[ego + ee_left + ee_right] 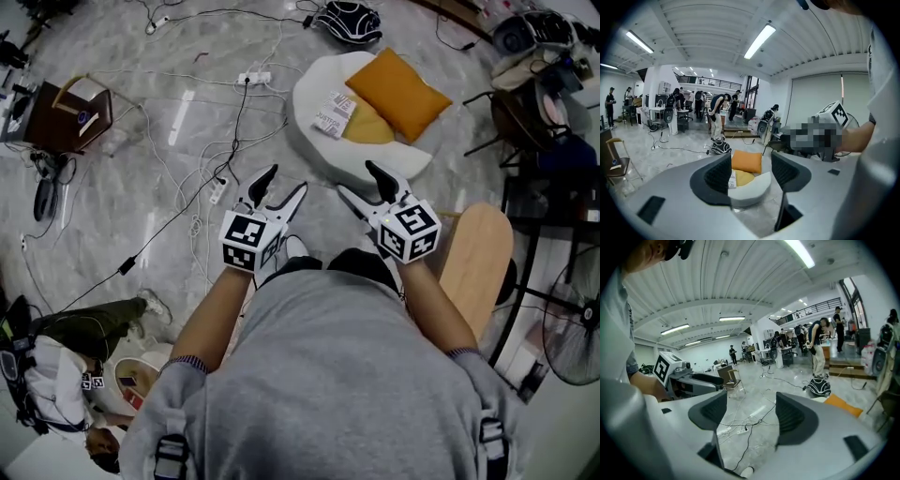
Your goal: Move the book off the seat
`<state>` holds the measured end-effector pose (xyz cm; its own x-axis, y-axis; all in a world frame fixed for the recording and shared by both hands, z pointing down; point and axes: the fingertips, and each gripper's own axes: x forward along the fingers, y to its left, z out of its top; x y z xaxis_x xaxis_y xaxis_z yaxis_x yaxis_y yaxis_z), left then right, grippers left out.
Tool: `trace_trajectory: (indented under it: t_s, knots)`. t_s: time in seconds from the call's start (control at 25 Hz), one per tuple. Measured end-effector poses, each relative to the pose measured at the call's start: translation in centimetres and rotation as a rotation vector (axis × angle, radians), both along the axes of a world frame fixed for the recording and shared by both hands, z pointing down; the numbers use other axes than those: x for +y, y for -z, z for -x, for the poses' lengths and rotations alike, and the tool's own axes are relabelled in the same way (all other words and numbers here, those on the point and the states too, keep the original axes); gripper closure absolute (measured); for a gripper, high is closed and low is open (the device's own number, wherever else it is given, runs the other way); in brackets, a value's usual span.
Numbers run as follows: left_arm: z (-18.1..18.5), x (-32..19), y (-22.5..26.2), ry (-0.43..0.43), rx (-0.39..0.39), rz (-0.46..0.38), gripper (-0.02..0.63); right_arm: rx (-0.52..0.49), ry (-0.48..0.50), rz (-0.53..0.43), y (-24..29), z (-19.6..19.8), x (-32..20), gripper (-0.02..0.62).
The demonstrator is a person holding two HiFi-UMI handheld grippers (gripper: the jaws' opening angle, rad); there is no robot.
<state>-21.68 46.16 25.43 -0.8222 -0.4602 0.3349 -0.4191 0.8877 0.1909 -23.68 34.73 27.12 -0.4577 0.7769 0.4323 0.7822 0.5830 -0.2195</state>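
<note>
Two claws are counted, left claw (286,180) and right claw (357,178), plus one seat (375,159), one book (334,114), one orange cushion (398,94), one yellow cushion (370,127).

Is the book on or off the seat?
On: the book lies on the white seat, beside the yellow cushion.

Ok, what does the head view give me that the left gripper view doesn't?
Head view only: the power strip with its cables on the floor, the wooden board and the fan at the right. Left gripper view only: the ceiling lights and people standing at the back. Both: the left tool, open and short of the white seat, the orange cushion, the book lying beside it, and the black bag beyond.
</note>
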Motion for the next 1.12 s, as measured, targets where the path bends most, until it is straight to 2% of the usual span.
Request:
trace_trajectory:
  t_s: [0.4, 0.84, 1.12]
  knots:
    - [7.1, -0.1, -2.3, -0.060, 0.059, -0.001, 0.319, 0.030, -0.075, -0.007, -2.0, 6.6, -0.7, 0.255]
    - [20.7, -2.7, -2.0, -0.079, 0.082, 0.024, 0.324, 0.027, -0.085, 0.014, -2.2, 19.9, -2.4, 0.256]
    - [27.4, -5.3, -2.0, -0.098, 0.101, 0.031, 0.329, 0.051, -0.109, 0.032, -2.8, 26.3, -5.1, 0.256]
